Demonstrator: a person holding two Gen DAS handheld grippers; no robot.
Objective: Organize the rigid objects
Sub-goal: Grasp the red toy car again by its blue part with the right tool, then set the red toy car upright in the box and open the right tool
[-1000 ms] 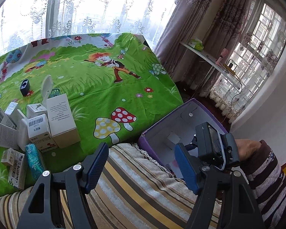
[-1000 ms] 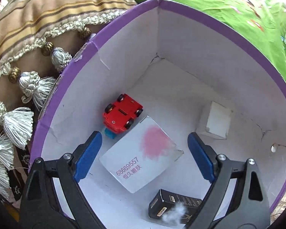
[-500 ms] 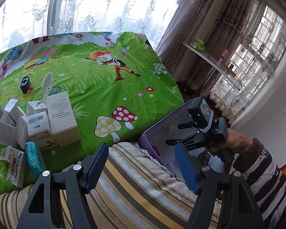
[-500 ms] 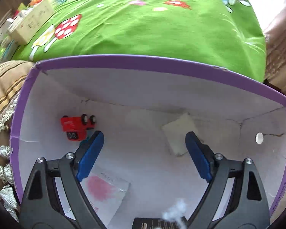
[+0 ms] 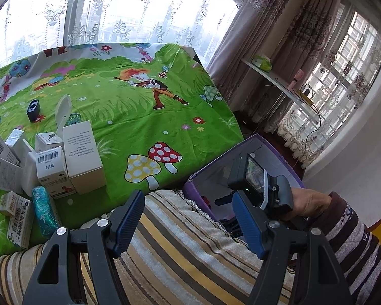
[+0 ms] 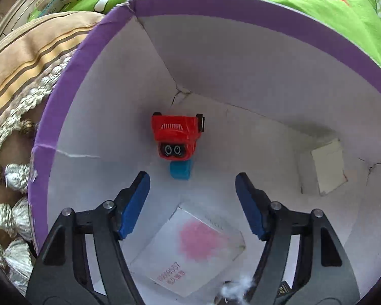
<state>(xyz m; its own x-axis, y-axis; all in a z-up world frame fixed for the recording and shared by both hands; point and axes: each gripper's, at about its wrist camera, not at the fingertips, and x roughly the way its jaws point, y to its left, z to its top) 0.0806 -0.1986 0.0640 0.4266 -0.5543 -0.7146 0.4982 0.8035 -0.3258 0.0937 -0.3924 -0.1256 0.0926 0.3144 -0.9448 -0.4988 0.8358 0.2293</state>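
A purple box (image 6: pixel 241 12) with a white inside holds a red toy car (image 6: pixel 176 134), a small blue block (image 6: pixel 179 170), a white box with a pink blotch (image 6: pixel 190 249) and a small white cube (image 6: pixel 325 170). My right gripper (image 6: pixel 193 206) is open and empty inside the box, just short of the toy car. My left gripper (image 5: pixel 188 223) is open and empty above a striped cushion (image 5: pixel 180 254). The purple box (image 5: pixel 216 167) and my right gripper's body (image 5: pixel 261 185) show on its right. Several white cartons (image 5: pixel 81 150) stand on the green cloth at the left.
The green cartoon cloth (image 5: pixel 139 117) covers the table. A teal packet (image 5: pixel 43 211) and a small dark box (image 5: pixel 33 107) lie among the cartons. Tasselled cushion trim (image 6: pixel 15 178) borders the purple box. A wall shelf (image 5: pixel 279 81) and curtains stand at the right.
My right gripper has dipped back down into the purple box and now points at the red toy car. My left gripper has not moved.
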